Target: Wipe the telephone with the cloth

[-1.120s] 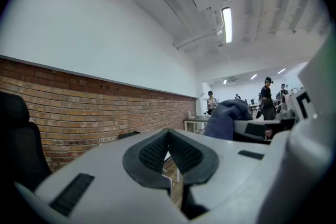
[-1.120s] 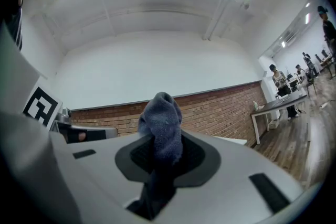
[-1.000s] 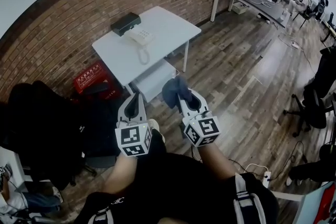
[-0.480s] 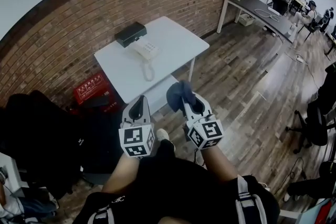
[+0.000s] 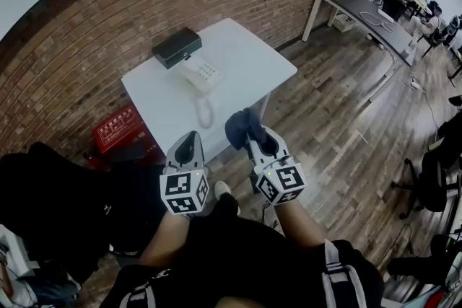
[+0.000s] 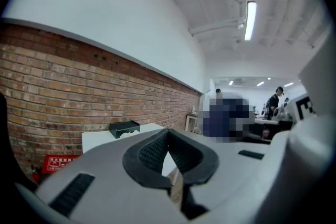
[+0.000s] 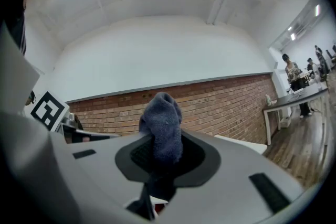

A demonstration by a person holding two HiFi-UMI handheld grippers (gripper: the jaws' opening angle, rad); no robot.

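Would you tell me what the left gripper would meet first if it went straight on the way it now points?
Probably the near edge of the white table, with the telephone farther back; height is unclear, so the left gripper might pass beneath.
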